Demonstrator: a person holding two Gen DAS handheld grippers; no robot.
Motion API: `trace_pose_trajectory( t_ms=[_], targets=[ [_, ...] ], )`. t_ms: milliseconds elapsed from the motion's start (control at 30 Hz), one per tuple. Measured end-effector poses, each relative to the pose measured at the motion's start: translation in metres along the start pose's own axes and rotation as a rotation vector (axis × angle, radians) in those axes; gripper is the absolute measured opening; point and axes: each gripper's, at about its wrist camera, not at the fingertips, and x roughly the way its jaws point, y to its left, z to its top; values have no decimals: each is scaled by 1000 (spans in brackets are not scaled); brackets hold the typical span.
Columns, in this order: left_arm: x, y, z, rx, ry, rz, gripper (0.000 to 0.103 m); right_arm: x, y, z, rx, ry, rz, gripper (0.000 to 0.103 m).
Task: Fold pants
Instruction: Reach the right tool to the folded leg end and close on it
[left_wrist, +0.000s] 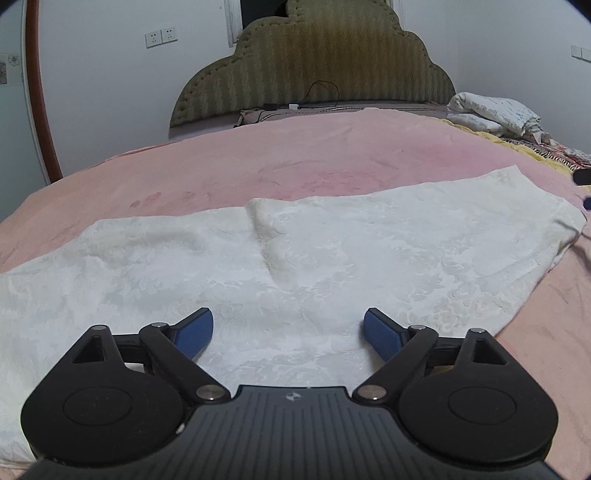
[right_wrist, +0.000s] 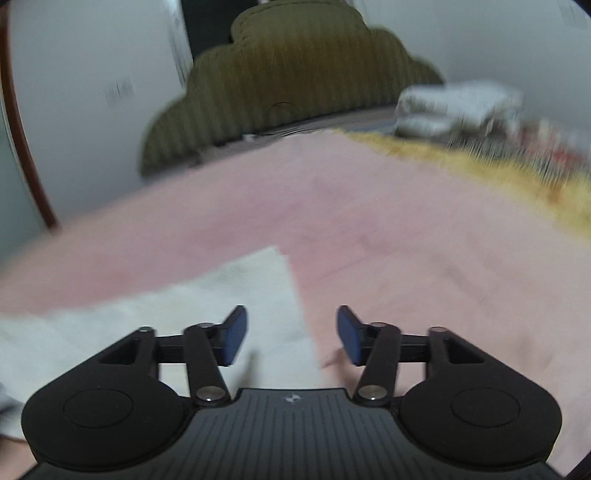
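Observation:
White patterned pants lie spread flat across a pink blanket on a bed, with a raised crease running down their middle. My left gripper hovers low over the near part of the pants, open, with nothing between its blue pads. In the blurred right wrist view, the pants end in a straight edge. My right gripper stands open right over that edge: its left pad is above the white cloth and its right pad above the pink blanket. Neither gripper holds the cloth.
An olive padded headboard stands at the far end, with a dark cable at its foot. Folded white bedding and a yellow patterned blanket lie at the back right. A curved wooden frame rises at the left.

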Motion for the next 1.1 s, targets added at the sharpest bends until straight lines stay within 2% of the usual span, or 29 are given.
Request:
trace_pose_trajectory(
  t_ms=[133,200,333,467,533,600,733,800,833,867,900,967,1033,1100],
  targets=[
    [1,3,0,-14,5,-1,96,-2,-19,-17,236,121,183,66],
    [2,5,0,-28,14,0,100,4,-16,-29,270,179,237,67],
    [5,9,-1,-50,25,-3,103,26,5,-48,243,258,278,67],
    [5,9,0,-50,27,-3,103,35,18,-43,216,168,228,66],
    [5,8,0,-51,27,-3,103,41,6,-43,263,76,183,66],
    [5,8,0,-53,29,-4,103,49,-7,-40,355,3,190,65],
    [5,8,0,-54,30,-3,103,68,-4,-31,373,-64,141,65],
    [5,8,-1,-57,31,-5,103,78,2,-27,342,-72,101,61],
    [5,8,-1,-59,31,-7,103,82,3,-26,334,-69,72,45],
    [5,8,-1,-61,32,-9,103,86,1,-26,337,-61,48,22],
    [5,9,-1,-65,32,-11,103,88,-5,-29,356,-55,43,16],
    [5,11,-1,-76,29,-20,103,88,-11,-31,395,-62,70,11],
    [3,13,0,-89,19,-21,99,83,-5,-30,358,-81,72,10],
    [-2,16,2,-119,-13,-22,90,77,6,-27,285,-111,66,9]
  ],
)
